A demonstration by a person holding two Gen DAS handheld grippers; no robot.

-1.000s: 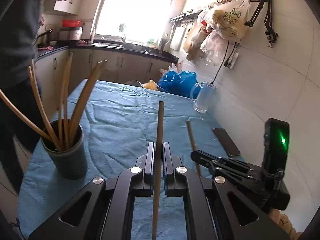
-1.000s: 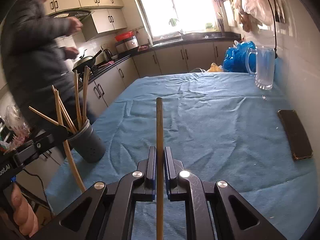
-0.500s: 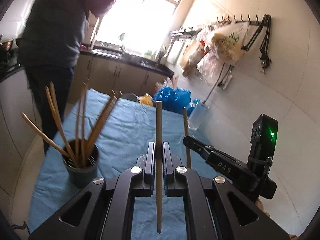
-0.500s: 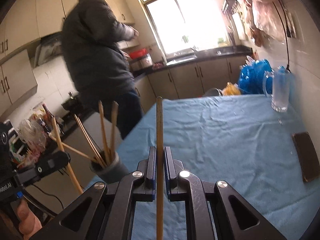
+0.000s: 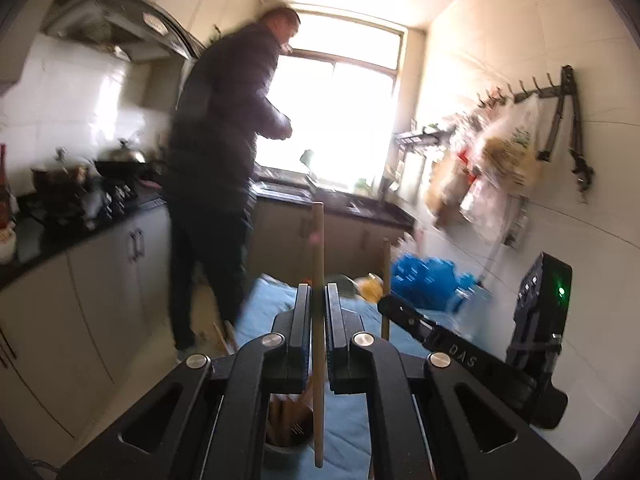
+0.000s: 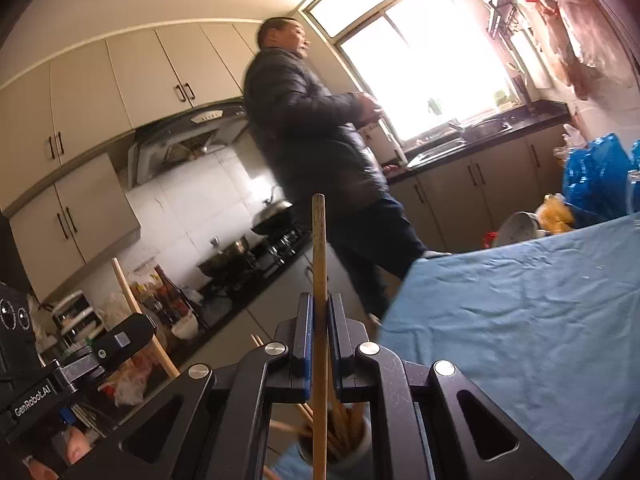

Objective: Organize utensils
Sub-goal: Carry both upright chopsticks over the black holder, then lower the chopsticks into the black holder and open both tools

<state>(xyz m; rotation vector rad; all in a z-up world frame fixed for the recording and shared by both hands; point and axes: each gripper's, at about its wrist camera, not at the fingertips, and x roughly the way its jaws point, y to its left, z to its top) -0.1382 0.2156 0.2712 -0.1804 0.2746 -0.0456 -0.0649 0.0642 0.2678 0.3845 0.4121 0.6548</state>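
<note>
Both grippers have risen and tipped up since a second ago: then the grey utensil cup point(image 6: 340, 440) stood off to the side ahead of them on the blue cloth point(image 6: 520, 320); now it sits low in each view, right under the jaws, and the kitchen fills the upper part of both pictures.

Left gripper point(image 5: 318, 320) is clamped tight on one wooden chopstick point(image 5: 318, 280), held upright with its lower end hanging just above the cup's mouth. Right gripper point(image 6: 320, 328) is likewise pinched shut on a second chopstick point(image 6: 319, 264), also upright, its lower end over the cup, where several sticks already stand.

The step in hand looks like the carry-over before dropping the two sticks in. Next, each stick's lower tip needs lining up inside the rim, clear of the splayed sticks, then lowering before the jaws let go; releasing early could bounce a stick off the rim. A person in a dark jacket point(image 6: 312, 120) stands by the counter, well apart.
</note>
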